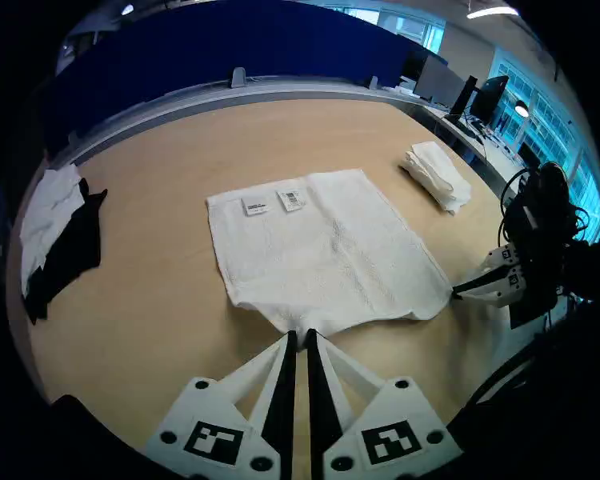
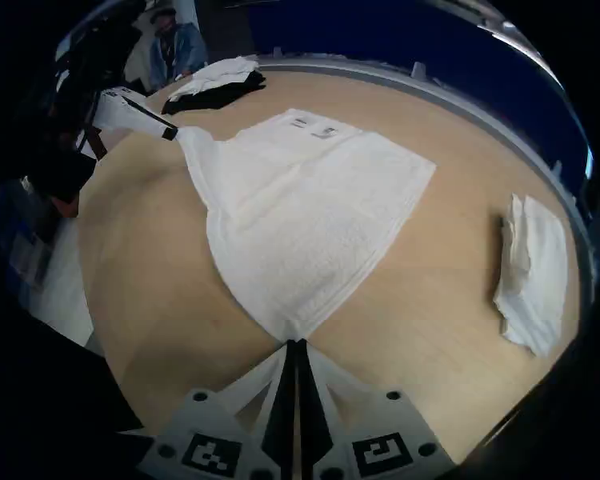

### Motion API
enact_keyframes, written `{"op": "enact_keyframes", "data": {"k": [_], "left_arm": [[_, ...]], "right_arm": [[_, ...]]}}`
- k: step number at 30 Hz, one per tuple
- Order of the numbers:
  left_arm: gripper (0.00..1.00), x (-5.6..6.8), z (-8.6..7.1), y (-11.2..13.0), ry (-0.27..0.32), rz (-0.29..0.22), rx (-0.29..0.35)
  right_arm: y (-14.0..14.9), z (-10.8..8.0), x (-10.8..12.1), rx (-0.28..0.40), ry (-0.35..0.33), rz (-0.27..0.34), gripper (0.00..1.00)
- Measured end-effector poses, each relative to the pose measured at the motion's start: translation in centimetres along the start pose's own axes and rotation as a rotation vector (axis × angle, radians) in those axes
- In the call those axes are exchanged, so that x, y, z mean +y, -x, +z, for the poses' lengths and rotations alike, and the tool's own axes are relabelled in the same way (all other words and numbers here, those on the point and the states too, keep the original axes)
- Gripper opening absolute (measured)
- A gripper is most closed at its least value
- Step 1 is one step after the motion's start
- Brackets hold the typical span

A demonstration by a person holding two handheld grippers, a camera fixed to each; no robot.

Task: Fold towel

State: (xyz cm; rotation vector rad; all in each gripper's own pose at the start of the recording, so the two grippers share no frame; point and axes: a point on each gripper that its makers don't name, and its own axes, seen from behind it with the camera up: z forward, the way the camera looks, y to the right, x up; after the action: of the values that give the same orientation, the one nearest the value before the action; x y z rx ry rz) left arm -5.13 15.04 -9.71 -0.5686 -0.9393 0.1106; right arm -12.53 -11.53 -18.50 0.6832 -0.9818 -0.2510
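Left gripper (image 1: 300, 340) pinches the near corner of the white towel (image 1: 324, 248), which is spread flat on the wooden table (image 1: 156, 304). Over at the right edge, the right gripper (image 1: 458, 293) bites the neighbouring corner. A folded stack (image 1: 438, 176) sits beyond.

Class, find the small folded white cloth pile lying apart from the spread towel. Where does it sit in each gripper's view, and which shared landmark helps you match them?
Left gripper view: the small folded white cloth pile lies in the upper right, beyond the spread white towel.
Right gripper view: the pile lies at the right edge, about mid-height.
Shared landmark: the two paper labels on the spread towel.
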Motion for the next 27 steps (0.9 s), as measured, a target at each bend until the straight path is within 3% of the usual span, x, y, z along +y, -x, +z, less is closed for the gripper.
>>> {"op": "enact_keyframes", "data": {"k": [11, 27], "left_arm": [[0.09, -0.1, -0.6, 0.0, 0.0, -0.005, 0.005], [0.09, -0.6, -1.7, 0.2, -0.007, -0.036, 0.021]], "right_arm": [[-1.6, -1.3, 0.5, 0.024, -0.001, -0.015, 0.02], [-6.5, -5.4, 2.7, 0.115, 0.027, -0.007, 0.03]]}}
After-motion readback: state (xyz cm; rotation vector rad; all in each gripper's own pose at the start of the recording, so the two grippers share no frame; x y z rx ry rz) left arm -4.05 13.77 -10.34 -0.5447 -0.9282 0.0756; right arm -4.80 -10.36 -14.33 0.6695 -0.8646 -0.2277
